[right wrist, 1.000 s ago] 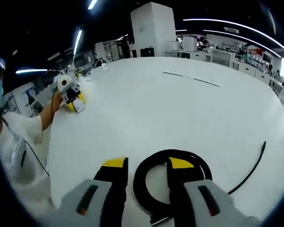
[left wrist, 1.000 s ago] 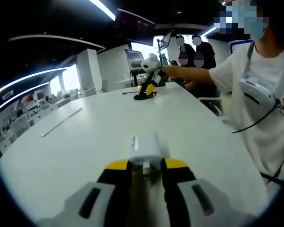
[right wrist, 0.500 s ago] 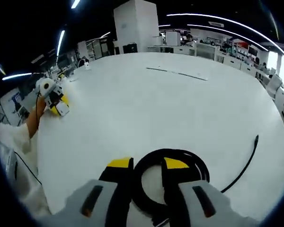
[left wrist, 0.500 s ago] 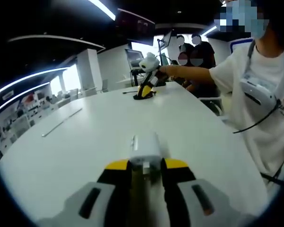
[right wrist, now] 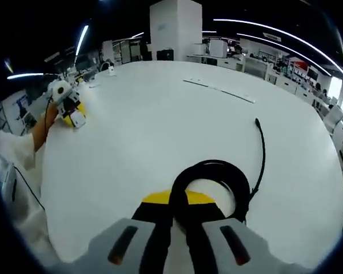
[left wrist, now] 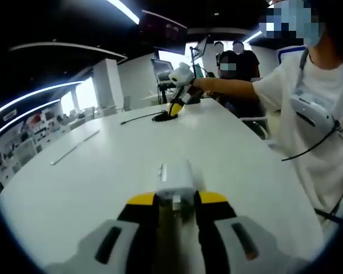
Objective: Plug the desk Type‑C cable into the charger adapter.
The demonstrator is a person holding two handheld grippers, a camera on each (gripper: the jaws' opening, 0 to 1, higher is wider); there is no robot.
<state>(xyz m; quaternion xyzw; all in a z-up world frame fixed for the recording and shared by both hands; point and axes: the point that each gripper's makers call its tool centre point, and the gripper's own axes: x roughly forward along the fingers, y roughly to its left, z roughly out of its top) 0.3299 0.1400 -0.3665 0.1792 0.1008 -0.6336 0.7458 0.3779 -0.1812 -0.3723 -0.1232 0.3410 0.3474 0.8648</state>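
Note:
A white charger adapter [left wrist: 175,178] sits clamped between the yellow-tipped jaws of my left gripper [left wrist: 176,197], low over the white table [left wrist: 103,171]. In the right gripper view, my right gripper [right wrist: 177,201] is shut on a coiled black Type-C cable [right wrist: 231,173]; the cable's free end [right wrist: 256,121] trails out across the table. Far across the table in the left gripper view, the right gripper [left wrist: 179,77] stands over the black coil [left wrist: 163,117]. The left gripper [right wrist: 72,112], held by a hand, shows at the far left of the right gripper view.
A person in a white shirt [left wrist: 317,131] stands along the table's right edge, with other people [left wrist: 234,60] behind. A thin grey strip [left wrist: 74,147] lies on the table, also visible as a strip [right wrist: 220,90] beyond the cable. A white pillar [right wrist: 178,28] rises behind the table.
My right gripper has shut on the cable coil, which was loose between open jaws before. The cable's free end has swung from the right side to up ahead. The left gripper has stayed still.

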